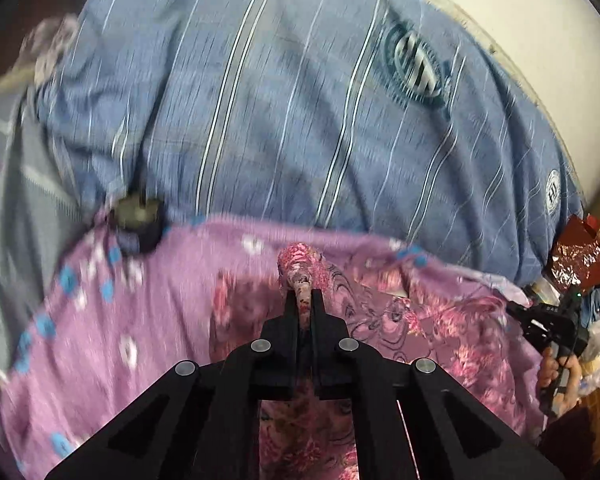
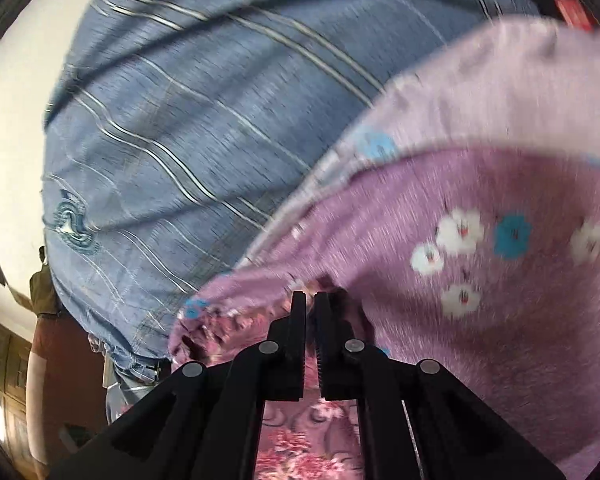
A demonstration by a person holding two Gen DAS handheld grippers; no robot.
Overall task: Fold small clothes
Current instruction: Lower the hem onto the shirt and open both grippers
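While pinched, garment (image 1: 300, 264) (pink floral) in left claw (image 1: 305, 300)

You work over a bed covered with a blue striped sheet (image 1: 284, 92), which has round emblems woven in. On it lies a purple cloth (image 1: 100, 320) with white and blue flowers. A pink floral garment (image 1: 420, 320) lies on the purple cloth. A small dark object (image 1: 140, 220) rests at the purple cloth's far edge.

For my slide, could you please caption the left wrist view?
Left gripper shut on a fold of pink floral garment over a blue striped bedcover.
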